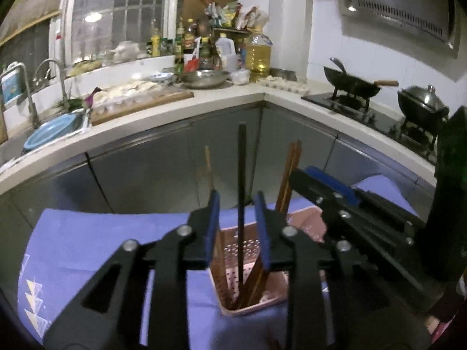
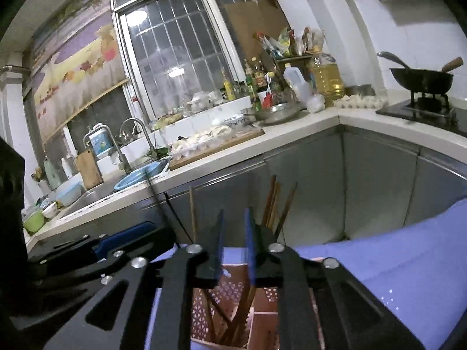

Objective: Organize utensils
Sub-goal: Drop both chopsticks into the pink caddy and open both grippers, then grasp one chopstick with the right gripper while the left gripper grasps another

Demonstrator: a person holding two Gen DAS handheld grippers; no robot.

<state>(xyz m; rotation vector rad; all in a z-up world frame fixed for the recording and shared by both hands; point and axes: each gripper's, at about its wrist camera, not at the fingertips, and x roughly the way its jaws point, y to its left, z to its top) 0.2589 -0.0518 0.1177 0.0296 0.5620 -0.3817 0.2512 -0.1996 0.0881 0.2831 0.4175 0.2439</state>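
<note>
A pink perforated utensil holder (image 1: 248,280) stands on a purple cloth (image 1: 87,242). Several brown chopsticks (image 1: 289,175) and a black chopstick (image 1: 241,192) stand in it. My left gripper (image 1: 238,207) is open above the holder, its blue fingers either side of the black chopstick without touching it. My right gripper (image 2: 235,224) hovers over the same holder (image 2: 230,306), its jaws a little apart and empty; brown chopsticks (image 2: 274,201) rise behind its right finger. Each gripper shows in the other's view, the right one (image 1: 335,192) and the left one (image 2: 125,239).
A white L-shaped counter (image 1: 233,93) runs behind, with a sink and blue basin (image 1: 49,134), a cutting board of dumplings (image 1: 137,96), bottles, an oil jug (image 1: 258,55) and a stove with a wok (image 1: 353,84). Steel cabinet doors (image 1: 175,160) lie below.
</note>
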